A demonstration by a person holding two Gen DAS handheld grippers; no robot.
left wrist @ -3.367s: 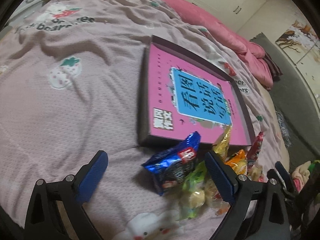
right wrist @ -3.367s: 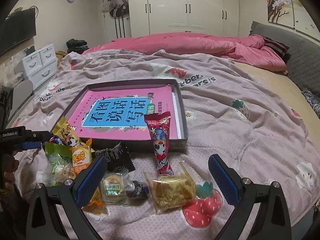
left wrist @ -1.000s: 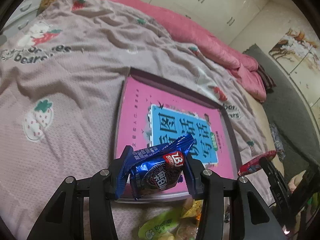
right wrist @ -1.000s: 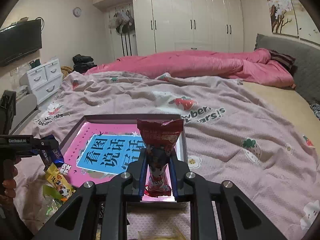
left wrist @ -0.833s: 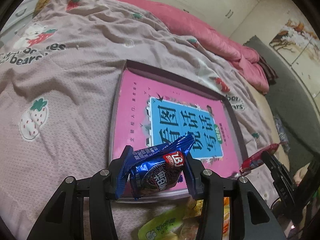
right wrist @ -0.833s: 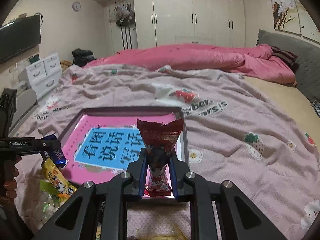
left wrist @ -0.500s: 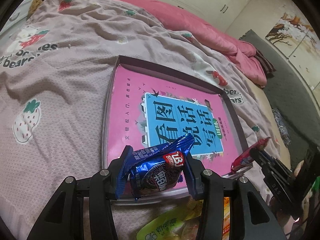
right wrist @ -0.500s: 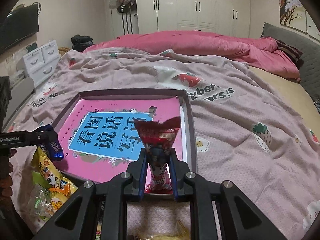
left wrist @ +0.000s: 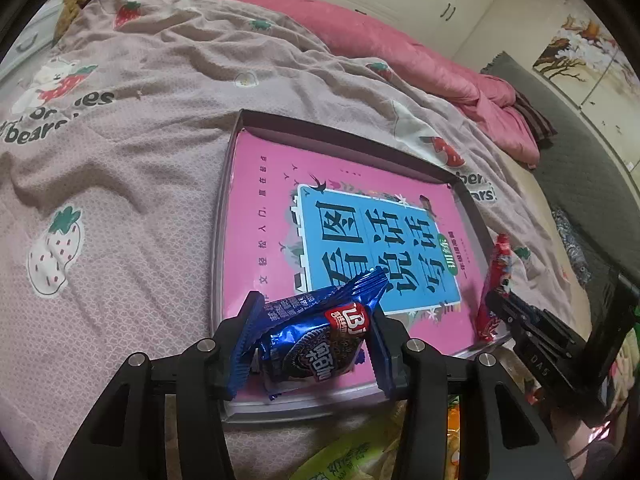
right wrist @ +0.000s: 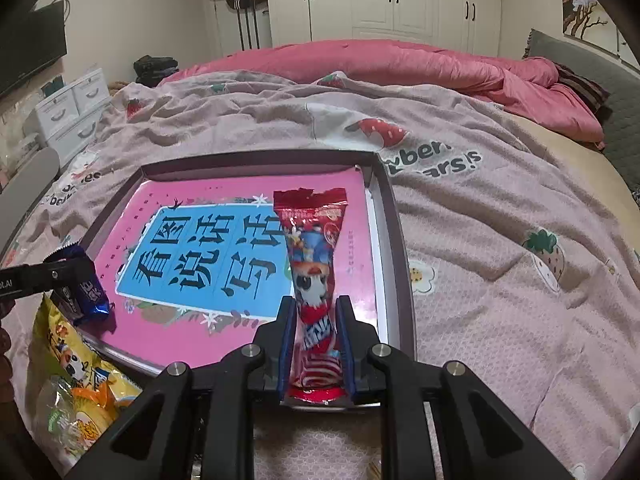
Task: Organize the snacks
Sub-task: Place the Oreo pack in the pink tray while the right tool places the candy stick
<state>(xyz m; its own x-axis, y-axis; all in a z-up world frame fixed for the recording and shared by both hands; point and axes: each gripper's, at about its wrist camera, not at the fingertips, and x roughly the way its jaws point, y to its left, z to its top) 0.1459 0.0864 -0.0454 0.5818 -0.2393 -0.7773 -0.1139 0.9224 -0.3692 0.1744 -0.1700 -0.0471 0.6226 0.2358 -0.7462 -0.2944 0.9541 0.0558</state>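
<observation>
Both grippers hold snacks over the tray.
Left gripper [left wrist: 312, 344] pinches a blue packet [left wrist: 316, 340]; right gripper [right wrist: 316, 344] pinches a red packet [right wrist: 314, 264]; the tray [right wrist: 402, 264] holds a pink book [right wrist: 168, 320].

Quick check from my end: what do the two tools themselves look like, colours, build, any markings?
Both match: the left tool and right tool have matte black angular linkage arms with silver pivot screws and blue ribbed finger pads. White lettering shows on each tool's black body in the other's view, only partly legible. No cables or sleeves visible.
</observation>
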